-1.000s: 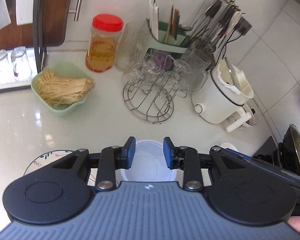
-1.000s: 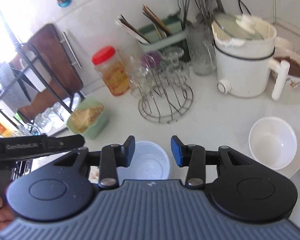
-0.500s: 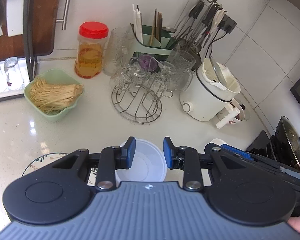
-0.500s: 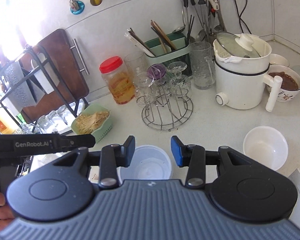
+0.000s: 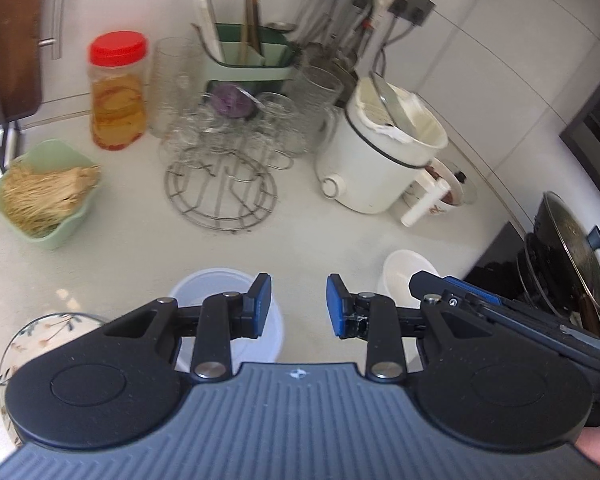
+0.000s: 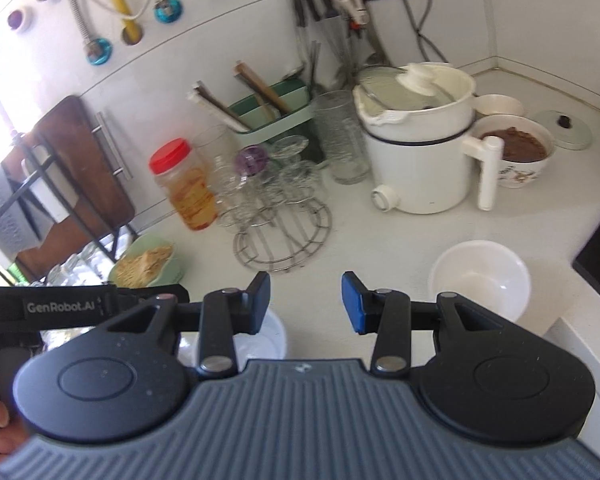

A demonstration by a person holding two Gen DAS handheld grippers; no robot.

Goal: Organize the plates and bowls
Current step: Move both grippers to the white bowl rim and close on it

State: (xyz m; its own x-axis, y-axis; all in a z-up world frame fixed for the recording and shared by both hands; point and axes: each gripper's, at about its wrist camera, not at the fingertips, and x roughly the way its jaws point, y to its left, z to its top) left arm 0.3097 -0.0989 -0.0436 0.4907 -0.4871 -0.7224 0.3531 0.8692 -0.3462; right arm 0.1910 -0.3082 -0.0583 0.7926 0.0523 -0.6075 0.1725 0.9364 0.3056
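A clear plastic bowl [image 5: 216, 284] stands on the white counter, partly under my left gripper's left finger; it also shows in the right wrist view [image 6: 270, 336]. A floral plate [image 5: 44, 332] lies at the lower left. A white bowl [image 6: 480, 284] sits on the counter at the right; in the left wrist view it [image 5: 400, 276] lies behind the right gripper's body. My left gripper [image 5: 299, 304] is open and empty above the counter. My right gripper [image 6: 306, 300] is open and empty, left of the white bowl.
A green bowl of noodles [image 5: 44, 196], a red-lidded jar [image 5: 118, 92], a wire glass rack [image 5: 220, 192], a utensil holder [image 5: 248, 56] and a white cooker [image 5: 376, 152] line the back. A wok [image 5: 568, 256] sits on the stove at right.
Both grippers have drawn up and to the right, away from the clear plastic bowl, which was centred between their fingers. Both stay open.
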